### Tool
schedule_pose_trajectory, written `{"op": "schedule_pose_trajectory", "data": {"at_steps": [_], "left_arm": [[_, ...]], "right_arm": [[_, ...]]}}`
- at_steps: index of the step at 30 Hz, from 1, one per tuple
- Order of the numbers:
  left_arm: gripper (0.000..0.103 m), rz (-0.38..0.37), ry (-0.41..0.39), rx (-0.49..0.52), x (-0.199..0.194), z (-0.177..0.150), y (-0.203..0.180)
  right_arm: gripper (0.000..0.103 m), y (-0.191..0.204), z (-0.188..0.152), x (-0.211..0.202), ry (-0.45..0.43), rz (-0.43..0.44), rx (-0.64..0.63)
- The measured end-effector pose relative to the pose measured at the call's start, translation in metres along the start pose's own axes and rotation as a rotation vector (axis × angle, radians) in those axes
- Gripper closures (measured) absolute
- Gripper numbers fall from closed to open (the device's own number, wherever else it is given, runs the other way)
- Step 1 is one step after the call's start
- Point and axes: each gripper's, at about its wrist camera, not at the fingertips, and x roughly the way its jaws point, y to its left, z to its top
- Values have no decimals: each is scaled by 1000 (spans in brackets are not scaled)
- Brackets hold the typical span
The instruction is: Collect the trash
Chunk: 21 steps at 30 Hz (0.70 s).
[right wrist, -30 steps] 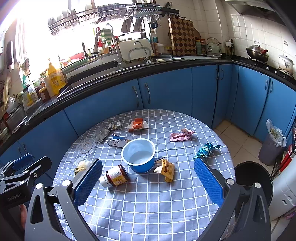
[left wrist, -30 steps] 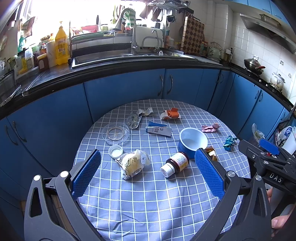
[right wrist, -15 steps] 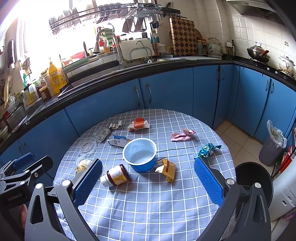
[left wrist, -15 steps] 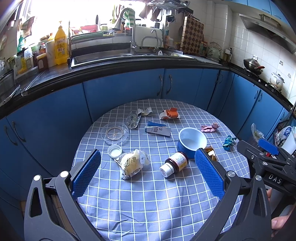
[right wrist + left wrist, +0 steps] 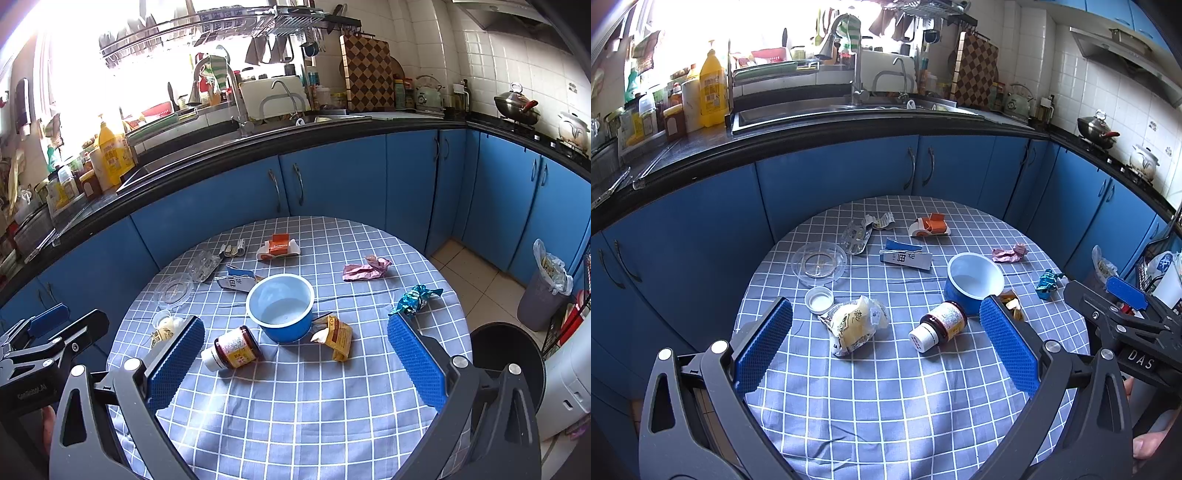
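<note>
I hold both tongs released above the near edge of the round worktop (image 5: 295,406): left tongs (image 5: 886,343), right tongs (image 5: 295,354), nothing gripped. Trash lies scattered on the worktop: a tipped brown bottle (image 5: 232,349) just beside the blue pot (image 5: 280,308), a yellow packet (image 5: 336,336), a pink wrapper (image 5: 364,269), a teal wrapper (image 5: 415,299).

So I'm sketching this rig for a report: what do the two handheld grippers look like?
Both match. The left gripper and right gripper each have a black frame with triangular cut-outs and silver bolts, and two fingers with blue dimpled pads. The right one has a small black label reading DAS, the left one a label too small to read.
</note>
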Motion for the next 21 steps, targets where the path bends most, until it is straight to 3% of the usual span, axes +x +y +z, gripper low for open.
{"op": "schedule_pose_trajectory", "data": {"at_steps": [21], "left_arm": [[3, -6, 6, -1, 2, -2, -1]], "right_arm": [[6, 0, -3, 3, 10, 6, 1]]}}
